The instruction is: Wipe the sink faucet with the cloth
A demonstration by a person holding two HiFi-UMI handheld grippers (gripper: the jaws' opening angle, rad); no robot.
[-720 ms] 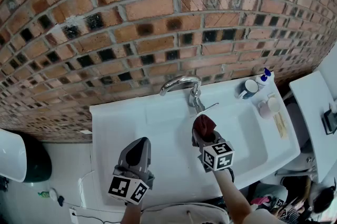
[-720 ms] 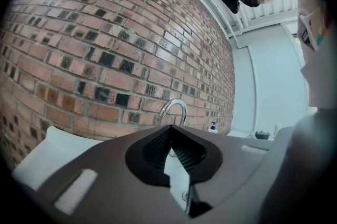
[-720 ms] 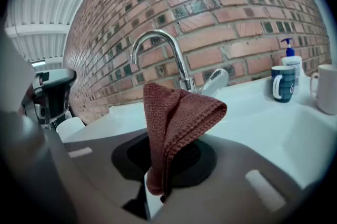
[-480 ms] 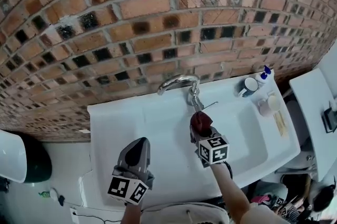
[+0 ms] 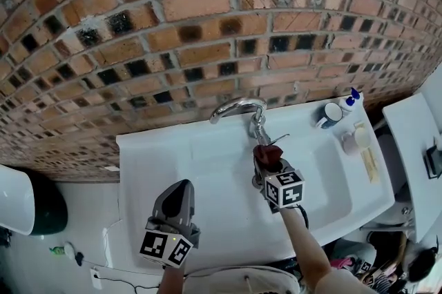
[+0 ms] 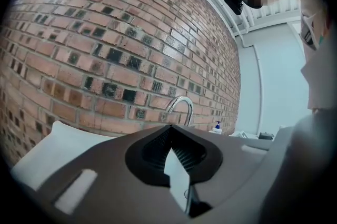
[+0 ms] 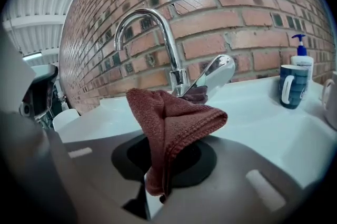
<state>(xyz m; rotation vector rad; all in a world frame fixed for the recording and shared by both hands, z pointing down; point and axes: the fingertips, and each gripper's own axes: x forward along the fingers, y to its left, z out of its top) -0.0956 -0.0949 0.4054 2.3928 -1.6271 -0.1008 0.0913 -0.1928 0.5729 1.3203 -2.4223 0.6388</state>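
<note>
Overhead, a white sink [image 5: 166, 161] is set against a brick wall [image 5: 207, 23], with a curved chrome faucet [image 5: 238, 108] at its back edge.

The right gripper [image 5: 268, 172] reaches over the basin toward the faucet base, its jaws pinched tight on a dark red cloth [image 5: 268, 156]. The right gripper view shows the cloth gripped low down, so a folded, loose peak of fabric stands above the jaws. That likely leaves soft material free to press on the metal. The cloth's far tip sits at the faucet's lever handle [image 7: 216, 73], just beside the upright stem; whether it quite touches cannot be told.

The left gripper [image 5: 181, 192] hangs back near the front left of the sink, well apart from the faucet. Its jaws are closed together with nothing between them, seemingly parked out of the way.

The cloth looks like thick, nubby microfibre with a stitched edge, limp and creased. The faucet is shiny, with a tall arched spout. A dark mug [image 5: 327, 115] and a pump bottle [image 5: 349, 101] stand on the sink's right ledge.
</note>
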